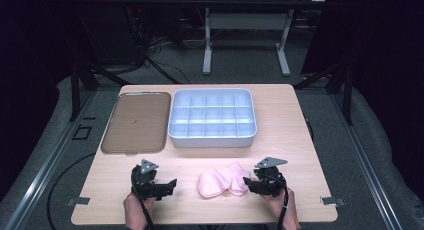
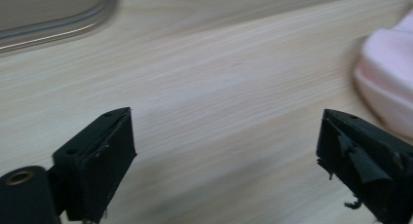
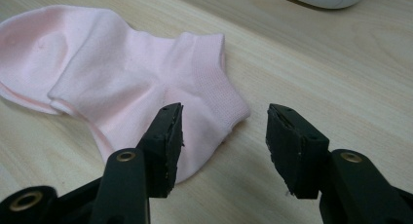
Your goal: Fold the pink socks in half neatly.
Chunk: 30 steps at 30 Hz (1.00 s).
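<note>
A pink sock (image 1: 222,180) lies folded over on the wooden table (image 1: 300,140) near its front edge. My right gripper (image 1: 246,182) sits at the sock's right end, open. In the right gripper view the sock (image 3: 122,78) spreads out to the left, its cuff end reaching between the jaws of the right gripper (image 3: 224,136), whose pads stand clear of the cloth. My left gripper (image 1: 172,184) is to the left of the sock, open wide over bare wood. In the left gripper view the sock (image 2: 389,83) shows at the right edge, beyond the left gripper (image 2: 226,151).
A white divided box (image 1: 213,118) with several compartments stands at the middle back. A flat brown tray (image 1: 136,122) lies to its left, and its rim (image 2: 58,27) shows in the left gripper view. Another table's legs stand on the floor behind.
</note>
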Each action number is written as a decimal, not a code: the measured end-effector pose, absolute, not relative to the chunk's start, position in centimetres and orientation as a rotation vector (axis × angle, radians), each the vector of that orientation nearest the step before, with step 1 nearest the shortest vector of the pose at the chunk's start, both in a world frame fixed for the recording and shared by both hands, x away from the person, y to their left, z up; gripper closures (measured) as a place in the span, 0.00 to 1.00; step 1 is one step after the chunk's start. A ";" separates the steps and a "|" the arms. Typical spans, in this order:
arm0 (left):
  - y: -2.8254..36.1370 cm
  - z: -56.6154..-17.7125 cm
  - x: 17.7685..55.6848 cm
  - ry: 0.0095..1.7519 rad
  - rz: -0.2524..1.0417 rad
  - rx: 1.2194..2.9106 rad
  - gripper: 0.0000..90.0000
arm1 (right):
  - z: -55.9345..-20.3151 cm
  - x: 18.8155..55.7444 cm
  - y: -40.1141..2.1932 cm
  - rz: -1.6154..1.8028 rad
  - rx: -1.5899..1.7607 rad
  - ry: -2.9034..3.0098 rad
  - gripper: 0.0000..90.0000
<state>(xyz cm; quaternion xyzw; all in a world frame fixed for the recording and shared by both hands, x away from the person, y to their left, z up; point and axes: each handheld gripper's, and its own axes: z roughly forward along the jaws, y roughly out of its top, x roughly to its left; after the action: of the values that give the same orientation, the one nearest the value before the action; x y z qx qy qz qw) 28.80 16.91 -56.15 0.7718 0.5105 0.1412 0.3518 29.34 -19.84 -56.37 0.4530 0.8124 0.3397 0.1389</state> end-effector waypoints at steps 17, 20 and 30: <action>9.3 -55.7 28.8 1.082 0.216 2.168 0.69 | -56.9 28.4 -18.6 0.967 1.199 2.360 0.72; 9.0 -56.0 28.8 1.076 0.224 2.186 0.80 | -57.1 28.4 -18.4 0.953 1.190 2.378 0.78; 9.5 -56.8 29.0 1.055 0.266 2.239 0.94 | -57.1 28.4 -18.3 0.888 1.159 2.401 0.81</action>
<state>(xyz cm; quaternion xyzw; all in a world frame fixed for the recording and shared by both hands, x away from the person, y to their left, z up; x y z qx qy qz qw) 29.03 9.46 -56.76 0.8520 0.4015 0.1012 0.3204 28.36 -18.29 -57.10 0.4068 0.8427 0.3117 0.1651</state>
